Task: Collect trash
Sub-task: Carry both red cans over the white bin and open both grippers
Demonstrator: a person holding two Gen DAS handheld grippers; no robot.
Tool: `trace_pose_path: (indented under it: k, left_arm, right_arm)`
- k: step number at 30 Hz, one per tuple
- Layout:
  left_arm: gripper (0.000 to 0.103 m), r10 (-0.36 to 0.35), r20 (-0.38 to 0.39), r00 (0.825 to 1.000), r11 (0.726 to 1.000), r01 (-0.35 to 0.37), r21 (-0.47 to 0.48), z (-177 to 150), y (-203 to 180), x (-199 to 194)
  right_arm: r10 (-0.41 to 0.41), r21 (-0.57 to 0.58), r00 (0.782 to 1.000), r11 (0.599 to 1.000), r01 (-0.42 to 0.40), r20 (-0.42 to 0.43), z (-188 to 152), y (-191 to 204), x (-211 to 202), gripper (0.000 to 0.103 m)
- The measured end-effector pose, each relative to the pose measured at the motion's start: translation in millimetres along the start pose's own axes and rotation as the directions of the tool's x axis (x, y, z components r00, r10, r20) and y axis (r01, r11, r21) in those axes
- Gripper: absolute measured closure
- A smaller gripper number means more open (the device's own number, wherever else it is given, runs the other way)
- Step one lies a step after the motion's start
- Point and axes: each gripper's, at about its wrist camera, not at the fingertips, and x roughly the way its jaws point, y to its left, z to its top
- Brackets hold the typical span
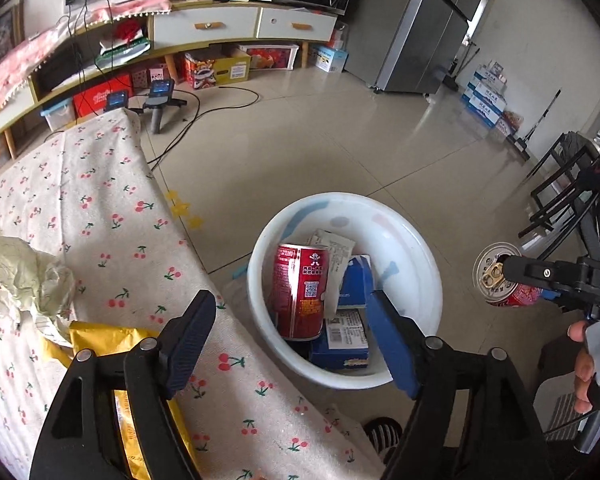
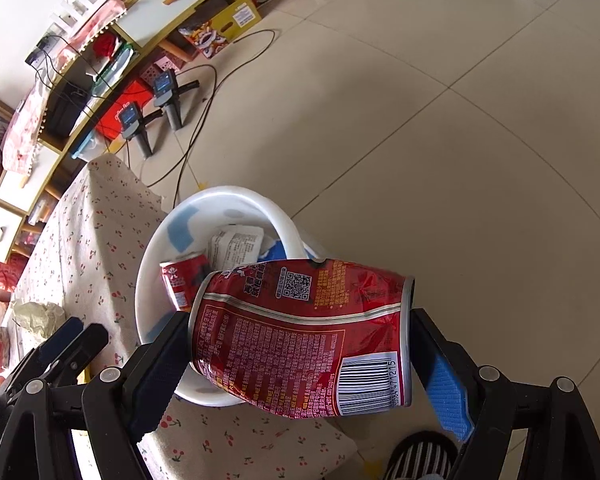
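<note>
Over the white basin [image 1: 396,236], my left tool [image 1: 290,344] is hanging wide open with nothing between its two fingers. Down inside the basin a red can [image 1: 300,292] is lying next to a blue box [image 1: 346,340] and some white paper [image 1: 336,252]. The basin is sitting on the floor [image 1: 300,148], just beside the bench [image 1: 100,220] with the cherry cloth. On the bench, a crumpled paper [image 1: 24,276] is lying near a yellow bag [image 1: 108,340], and part of that bag is hiding under my left tool. Far to the right, my right tool [image 1: 548,276] is holding a second red can [image 1: 500,280] with its top and pull tab facing me, and my hand [image 1: 584,364] is wrapping around the handle.

From my right wrist, my right tool [image 2: 300,344] is squeezing the dented red can [image 2: 304,336] sideways, one finger pressing on each end. The can is hanging above the near rim of the basin [image 2: 148,272]. Inside the basin I am seeing the other red can [image 2: 180,280] and the white paper [image 2: 236,246]. My left tool [image 2: 66,344] is peeking in at the left edge, over the bench [image 2: 88,240]. A striped slipper [image 2: 420,460] is showing at the bottom, on the floor [image 2: 460,120].
</note>
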Motion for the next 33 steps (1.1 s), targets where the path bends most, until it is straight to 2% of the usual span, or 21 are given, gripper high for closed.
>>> trace_pose_path:
  k: [2,15,18,23,33]
  left_arm:
    - [0.011,0.015,0.004,1.0,1.0,-0.015,0.009,-3,5,-8]
    - [0.007,0.113,0.026,0.993,0.994,-0.113,-0.015,-34,77,-69]
    - [0.007,0.132,0.025,0.991,0.991,-0.131,-0.027,-42,94,-80]
    - [0.002,0.133,0.005,0.991,0.989,-0.133,-0.067,-56,121,-96]
    - [0.0,0.205,-0.01,0.979,0.976,-0.205,-0.072,-72,163,-126]
  right_arm:
    - [-0.001,-0.008,1.0,1.0,0.001,-0.003,1,3,2,0.015]
    - [-0.009,-0.049,1.0,0.999,0.008,-0.024,4,39,23,0.015]
    - [0.029,-0.031,0.999,0.999,-0.029,-0.025,6,42,29,0.015]
    - [0.094,-0.014,0.996,0.996,-0.094,-0.005,8,48,27,0.008]
    - [0.031,-0.117,0.999,0.993,-0.034,-0.033,-1,81,23,0.008]
